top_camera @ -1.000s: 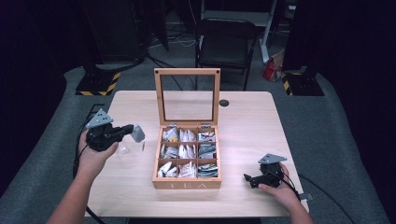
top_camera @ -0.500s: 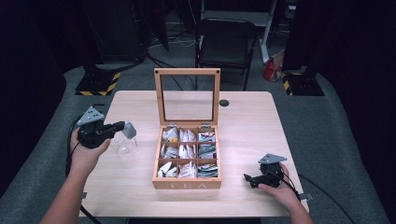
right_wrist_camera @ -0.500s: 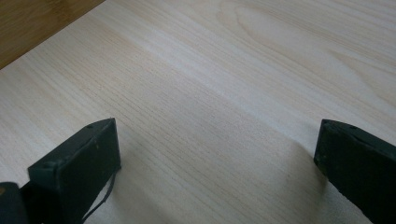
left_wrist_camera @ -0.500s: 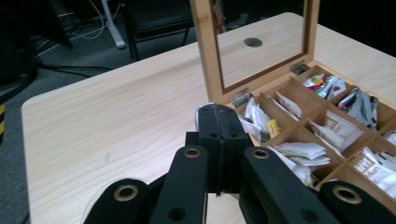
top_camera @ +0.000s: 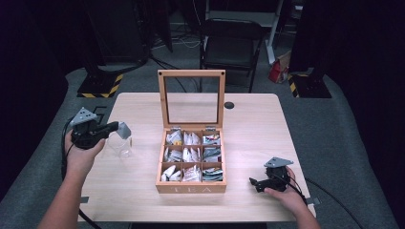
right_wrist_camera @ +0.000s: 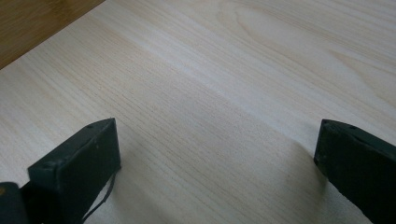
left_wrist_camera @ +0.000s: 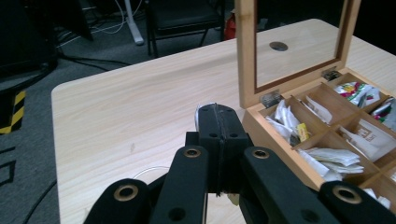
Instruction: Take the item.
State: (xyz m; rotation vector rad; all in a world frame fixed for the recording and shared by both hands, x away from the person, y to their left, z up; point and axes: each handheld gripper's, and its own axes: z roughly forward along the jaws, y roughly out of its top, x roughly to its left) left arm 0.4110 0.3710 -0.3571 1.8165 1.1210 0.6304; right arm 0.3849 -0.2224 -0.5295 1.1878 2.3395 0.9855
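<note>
At the left of the high view our left gripper (top_camera: 120, 130) pinches a tea bag (top_camera: 124, 130) above a clear glass (top_camera: 119, 147); a slack grip could drop it beside the glass, whose rim we barely make out. Mid-frame stands the open tea box (top_camera: 191, 187), and lower right our right gripper (top_camera: 253, 182) rests on the table (top_camera: 248, 124), jaws wide and empty.

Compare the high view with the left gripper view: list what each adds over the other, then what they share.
High view adds: the right hand-held gripper, jaws open, low over the table's near right corner; both forearms; the clear glass as a whole, below the left hand-held gripper; the TEA lettering on the tea box.

Left gripper view adds: a close look at the jaws pressed shut on the sachet's pale edge, and the lid hinges.

Shared: the table, the open tea box with its upright lid, the held sachet.
</note>
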